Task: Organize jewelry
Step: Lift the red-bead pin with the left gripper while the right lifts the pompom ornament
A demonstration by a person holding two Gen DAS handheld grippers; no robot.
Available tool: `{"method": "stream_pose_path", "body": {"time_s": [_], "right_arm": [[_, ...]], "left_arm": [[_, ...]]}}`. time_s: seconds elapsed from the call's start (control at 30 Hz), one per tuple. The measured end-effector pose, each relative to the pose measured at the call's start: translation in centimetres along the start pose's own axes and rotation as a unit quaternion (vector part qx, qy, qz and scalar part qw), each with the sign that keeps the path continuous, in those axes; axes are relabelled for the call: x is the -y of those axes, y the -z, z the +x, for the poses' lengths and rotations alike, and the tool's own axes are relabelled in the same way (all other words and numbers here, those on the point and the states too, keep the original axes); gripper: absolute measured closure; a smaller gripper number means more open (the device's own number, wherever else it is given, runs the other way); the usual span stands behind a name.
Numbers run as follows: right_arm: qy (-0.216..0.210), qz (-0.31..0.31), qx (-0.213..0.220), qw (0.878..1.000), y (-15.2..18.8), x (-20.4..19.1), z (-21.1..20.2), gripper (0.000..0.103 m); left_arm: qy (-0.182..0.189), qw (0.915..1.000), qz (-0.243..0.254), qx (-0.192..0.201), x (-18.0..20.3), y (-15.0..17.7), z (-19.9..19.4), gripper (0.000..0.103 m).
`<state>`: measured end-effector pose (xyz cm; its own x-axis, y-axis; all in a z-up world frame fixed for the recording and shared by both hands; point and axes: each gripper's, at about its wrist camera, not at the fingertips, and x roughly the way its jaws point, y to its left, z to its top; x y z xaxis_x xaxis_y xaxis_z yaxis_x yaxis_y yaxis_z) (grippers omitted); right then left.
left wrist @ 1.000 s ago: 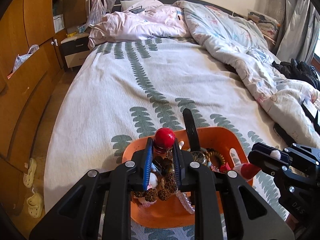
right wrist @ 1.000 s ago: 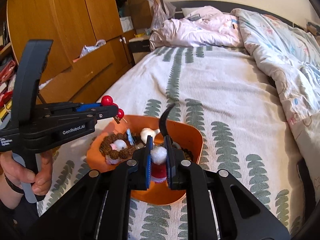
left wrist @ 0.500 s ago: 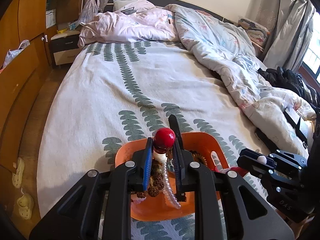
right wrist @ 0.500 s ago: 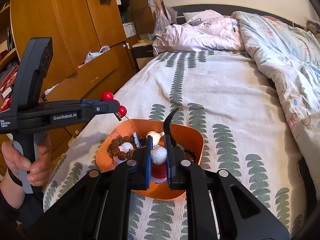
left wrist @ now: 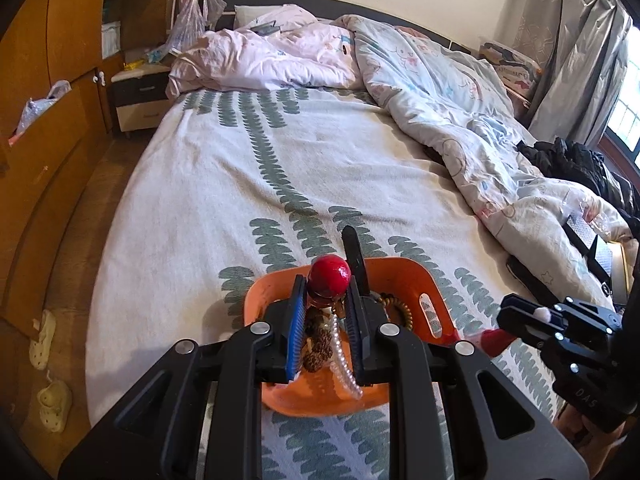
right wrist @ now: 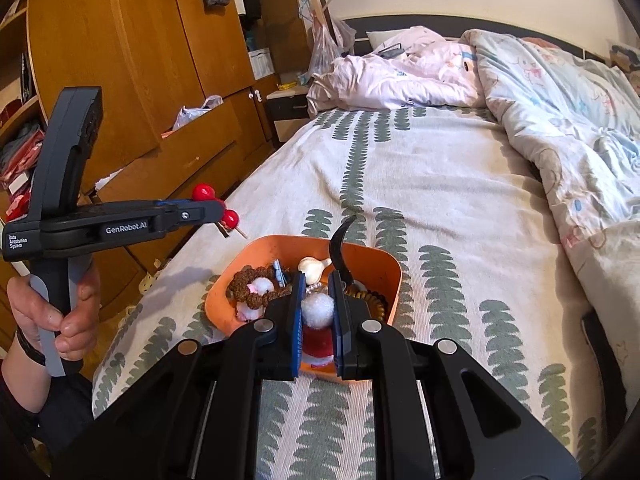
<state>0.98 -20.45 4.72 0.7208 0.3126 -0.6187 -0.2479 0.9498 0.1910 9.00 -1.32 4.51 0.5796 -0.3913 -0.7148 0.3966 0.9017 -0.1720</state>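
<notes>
Left wrist view: a red-ball hair ornament [left wrist: 330,277] is clamped in the left gripper [left wrist: 328,300] above the orange plastic basket [left wrist: 434,280] on the leaf-print bed sheet [left wrist: 224,184]. Right wrist view: the right gripper [right wrist: 316,312] pinches a red-and-white pompom piece [right wrist: 318,312]. Against the earlier frames, both pieces have risen clear of the basket's bead strands, so sorting can probably begin; the basket looks smaller.

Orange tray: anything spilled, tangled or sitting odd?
Nothing spilled outside the orange tray. One oddity: a black strap sticks up over the far rim instead of lying flat. Inside, the beads and other pieces are heaped together.
</notes>
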Motion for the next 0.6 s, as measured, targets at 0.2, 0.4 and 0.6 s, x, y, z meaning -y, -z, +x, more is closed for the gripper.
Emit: {"method": "stream_pose_path", "body": {"time_s": [0.2,0.4,0.6], "right_arm": [[0.017,-0.004,-0.014,1.0,1.2,-0.9,-2.0,0.091],[0.036,0.001,-0.029,0.999,3.8,-1.3,-4.3,0.091],[0.056,0.017,-0.04,0.998,5.6,-1.3,-6.5,0.091]], "left_arm": [[-0.022,0.9997,-0.003,0.013,-0.5,1.6,-3.0,0.083],[-0.038,0.9989,0.004,0.026,-0.2,4.0,-6.1,0.083],[-0.056,0.9981,0.005,0.028,-0.4,7.0,-7.7,0.083]]}}
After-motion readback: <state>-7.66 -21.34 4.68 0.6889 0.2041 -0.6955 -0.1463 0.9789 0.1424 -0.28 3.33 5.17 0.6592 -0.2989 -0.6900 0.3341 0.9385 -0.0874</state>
